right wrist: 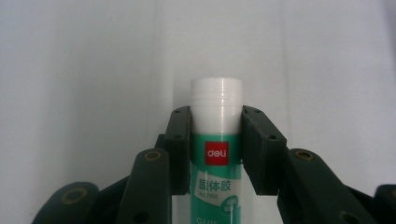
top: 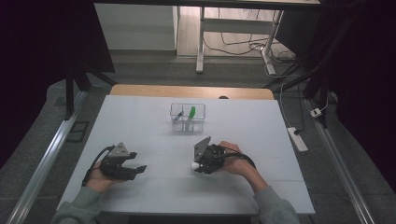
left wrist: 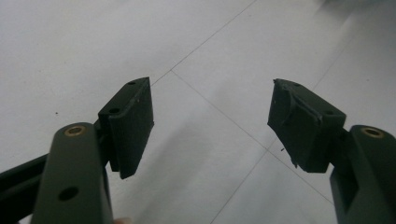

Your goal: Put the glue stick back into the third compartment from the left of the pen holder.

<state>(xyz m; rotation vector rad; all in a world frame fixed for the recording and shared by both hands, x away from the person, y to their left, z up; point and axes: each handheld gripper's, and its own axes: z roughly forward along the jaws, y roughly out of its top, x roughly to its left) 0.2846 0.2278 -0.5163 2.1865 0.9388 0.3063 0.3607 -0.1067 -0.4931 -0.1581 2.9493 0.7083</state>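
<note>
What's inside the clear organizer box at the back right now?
The clear box holds a green-capped marker leaning in one section and a darker pen to its left. What their lower ends rest on is too small to tell. The glue stick is in the right gripper.

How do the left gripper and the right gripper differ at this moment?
The left gripper has its jaws spread wide with nothing between them, while the right gripper has its jaws closed on a glue stick. In the high view, the left gripper points toward the table's middle from the left, and the right gripper points leftward with the stick's white cap showing. Both are black, hand-held, and low over the white table.
</note>
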